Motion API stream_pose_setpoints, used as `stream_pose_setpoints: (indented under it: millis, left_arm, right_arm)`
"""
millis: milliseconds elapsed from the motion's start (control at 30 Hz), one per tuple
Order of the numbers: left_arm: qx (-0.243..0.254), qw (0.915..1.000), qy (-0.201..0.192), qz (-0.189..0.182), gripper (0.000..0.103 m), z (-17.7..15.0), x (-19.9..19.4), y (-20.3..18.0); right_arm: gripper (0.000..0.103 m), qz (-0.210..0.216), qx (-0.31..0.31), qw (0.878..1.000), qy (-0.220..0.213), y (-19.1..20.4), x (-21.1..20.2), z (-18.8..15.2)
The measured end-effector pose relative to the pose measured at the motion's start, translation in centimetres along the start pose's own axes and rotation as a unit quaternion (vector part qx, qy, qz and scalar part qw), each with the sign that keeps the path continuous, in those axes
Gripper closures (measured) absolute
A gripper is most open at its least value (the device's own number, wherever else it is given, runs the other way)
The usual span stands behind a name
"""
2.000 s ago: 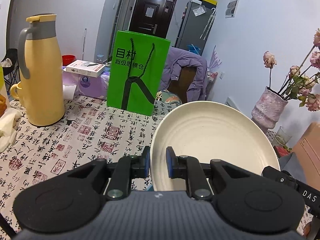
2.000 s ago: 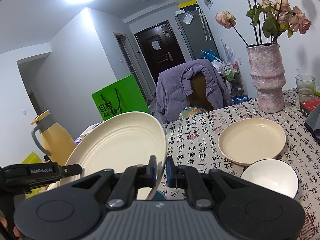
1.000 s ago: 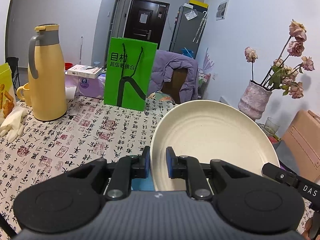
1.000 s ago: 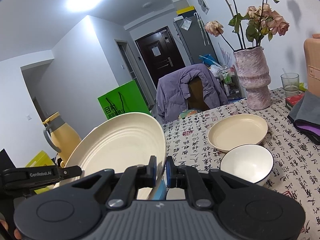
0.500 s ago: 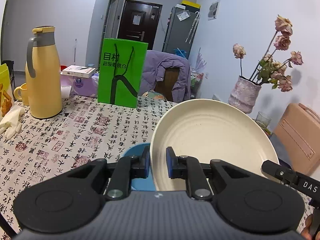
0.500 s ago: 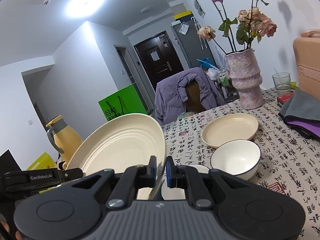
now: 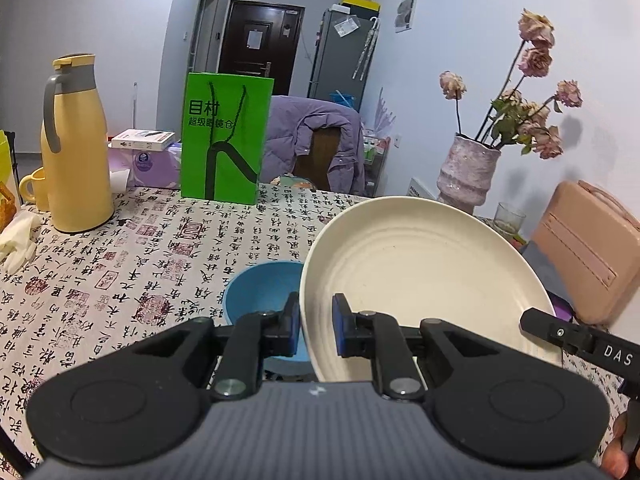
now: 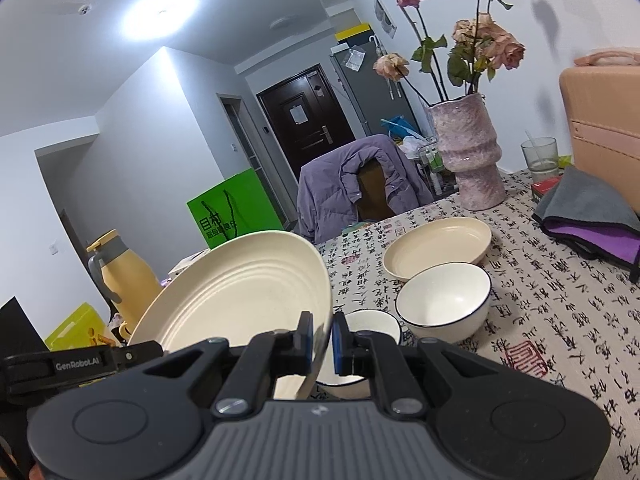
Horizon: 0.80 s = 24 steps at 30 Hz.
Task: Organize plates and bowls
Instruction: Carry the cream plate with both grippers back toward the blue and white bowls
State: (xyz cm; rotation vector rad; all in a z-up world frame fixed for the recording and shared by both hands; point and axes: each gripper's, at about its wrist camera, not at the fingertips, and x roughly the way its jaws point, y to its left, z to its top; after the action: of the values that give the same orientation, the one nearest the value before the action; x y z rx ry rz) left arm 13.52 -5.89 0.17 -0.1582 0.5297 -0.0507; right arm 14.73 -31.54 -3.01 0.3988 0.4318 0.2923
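Both tongs are clamped on one cream plate. The left tongs (image 7: 316, 330) pinch its rim on one side, the right tongs (image 8: 322, 338) pinch the opposite edge, and the cream plate (image 7: 416, 276) hangs tilted between them, clear of the table (image 7: 120, 264).

Below and ahead:
- a blue bowl (image 7: 260, 300) just under the plate's left edge
- a small white bowl (image 8: 372, 328) directly behind the right tongs, partly hidden
- a larger white bowl (image 8: 444, 304) with a dark rim, just beyond it
- a second cream plate (image 8: 438, 246) flat on the cloth, close behind that bowl; whether they touch I cannot tell

Judgement: the likely home for your plate is on top of the second cream plate, like on like.

How to do it well:
- Level the plate before you travel; the tilt puts its low edge nearest the bowls
- Carry it high over both white bowls; a clipped rim would skate on this cloth
- Move both hands as one. Any spread or twist between them strains the two rim grips
- Keep right of the vase (image 8: 468, 152) in mind; it stands near the stack, and the flowers overhang
- Centre over the lower plate, sink until the plates meet, and only then let go, both sides together
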Motion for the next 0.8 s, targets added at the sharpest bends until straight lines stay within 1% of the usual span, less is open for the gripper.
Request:
stream_pose_setpoints:
  millis: [533,800]
  left_arm:
    - [0.013,0.9999,0.003,-0.006,0.088,-2.2,-1.6,-0.7]
    - [0.015,0.9998,0.002,-0.009,0.088,-3.0,-2.6,-0.8]
  right_arm:
    - [0.093,-0.005,0.005,1.000,-0.001,-0.6,-2.4,-1.7]
    - [0.093,-0.004,0.008,1.000,0.000,-0.8,-2.8,-2.1]
